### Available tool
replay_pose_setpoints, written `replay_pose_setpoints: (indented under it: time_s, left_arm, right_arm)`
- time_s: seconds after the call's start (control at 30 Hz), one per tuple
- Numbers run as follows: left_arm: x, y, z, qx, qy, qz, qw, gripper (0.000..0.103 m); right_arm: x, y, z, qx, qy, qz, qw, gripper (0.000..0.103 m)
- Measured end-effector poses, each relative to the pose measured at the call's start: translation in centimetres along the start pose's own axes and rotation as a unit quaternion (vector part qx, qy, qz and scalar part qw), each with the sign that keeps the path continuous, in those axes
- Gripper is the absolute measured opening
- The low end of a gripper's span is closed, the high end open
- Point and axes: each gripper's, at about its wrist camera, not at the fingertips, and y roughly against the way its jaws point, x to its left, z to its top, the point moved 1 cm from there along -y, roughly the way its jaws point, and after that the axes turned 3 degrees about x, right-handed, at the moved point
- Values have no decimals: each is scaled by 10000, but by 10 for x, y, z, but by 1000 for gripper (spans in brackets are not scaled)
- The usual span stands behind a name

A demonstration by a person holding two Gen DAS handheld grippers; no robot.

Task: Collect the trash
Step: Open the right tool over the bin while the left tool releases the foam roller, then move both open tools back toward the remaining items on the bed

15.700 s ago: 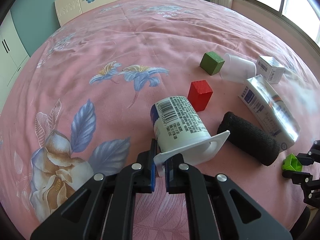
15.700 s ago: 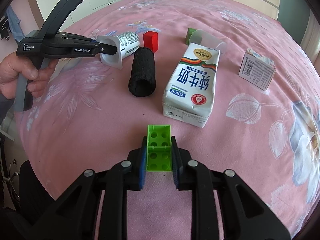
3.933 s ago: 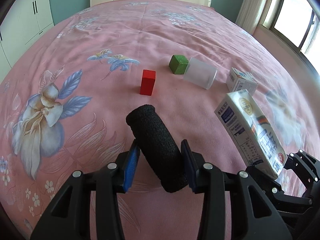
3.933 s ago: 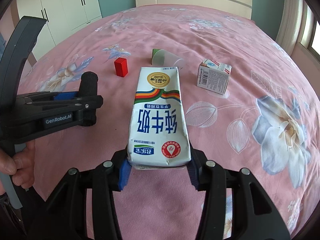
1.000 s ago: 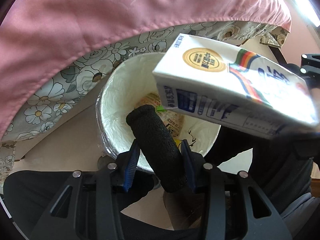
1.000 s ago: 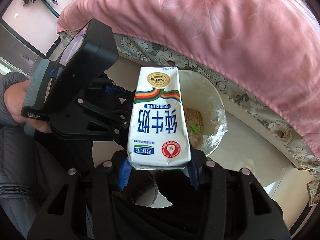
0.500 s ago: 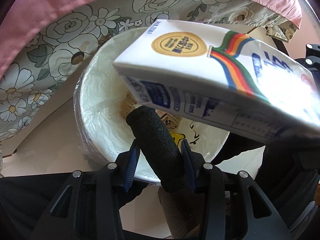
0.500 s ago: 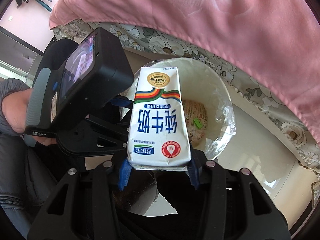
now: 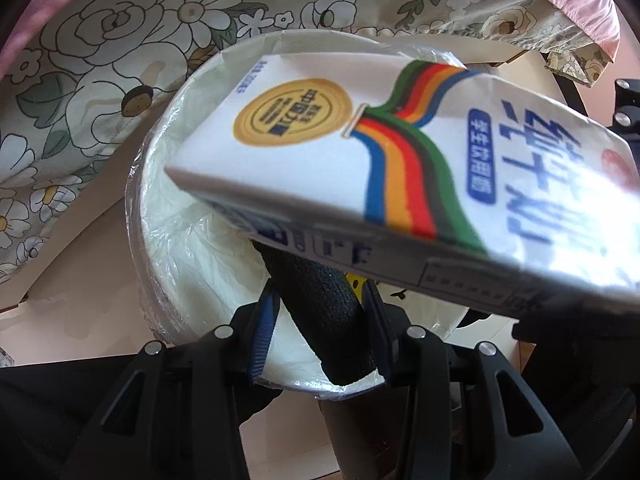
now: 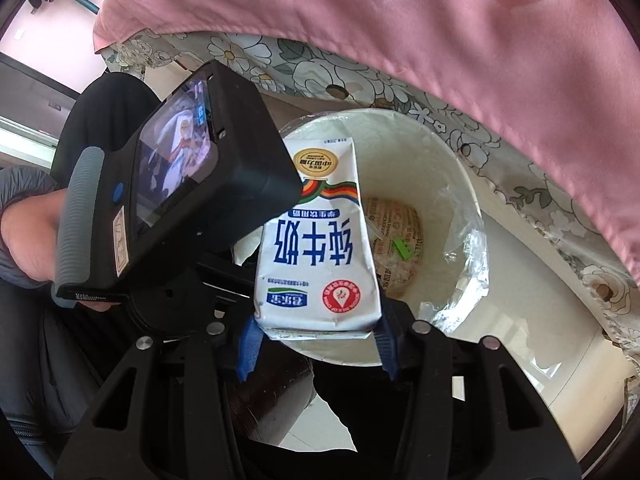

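Now left tongs [image 9: 320, 328] clamp black roll [image 9: 320, 312], right tongs [image 10: 316, 338] clamp milk carton [image 10: 316, 248], crowding bin rim [image 10: 468, 184].

Left gripper [image 9: 320, 328] pointing straight down, blue-padded fingers [image 9: 262, 332] clamped on either side of a black foam roll [image 9: 320, 308]. Right gripper [image 10: 316, 340] tilted steeply downward, pads pressed against the bottom end of a milk carton [image 10: 316, 256] jutting forward from the jaws. Left hand [image 10: 28, 240], in a grey sleeve, wrapped around the ribbed handle behind the left tool's body.
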Motion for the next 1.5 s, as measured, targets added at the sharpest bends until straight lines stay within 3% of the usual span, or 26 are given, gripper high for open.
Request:
replay_pose_setpoints:
  time_s: [0.07, 0.17, 0.33, 0.43, 0.53, 0.6, 1.2, 1.5]
  left_arm:
    - [2, -1, 1, -18, 32, 1, 10000, 45]
    - [3, -1, 3, -37, 15, 9, 10000, 46]
    - [2, 1, 3, -106, 24, -10, 9999, 73]
    - [0, 1, 4, -148, 23, 4, 9999, 92]
    - [1, 2, 4, -107, 28, -22, 9999, 97]
    - [-1, 2, 4, -106, -7, 33, 9999, 97]
    - [0, 28, -4, -233, 43, 248, 9994, 99]
    - [1, 83, -14, -969, 119, 687, 9929, 99]
  right_arm:
    - [-2, 0, 3, -68, -37, 1, 10000, 49]
    - [-5, 0, 6, -119, -92, -62, 9999, 63]
    - [-7, 2, 8, -180, -124, -49, 9997, 72]
    - [-7, 2, 8, -224, -136, -86, 9996, 84]
    - [-7, 2, 7, -228, -144, -153, 9995, 92]
    - [-7, 0, 7, -204, -158, -158, 9995, 96]
    - [-6, 22, -6, -487, -312, -287, 9979, 96]
    - [-2, 83, -26, -1454, -506, -506, 9868, 96]
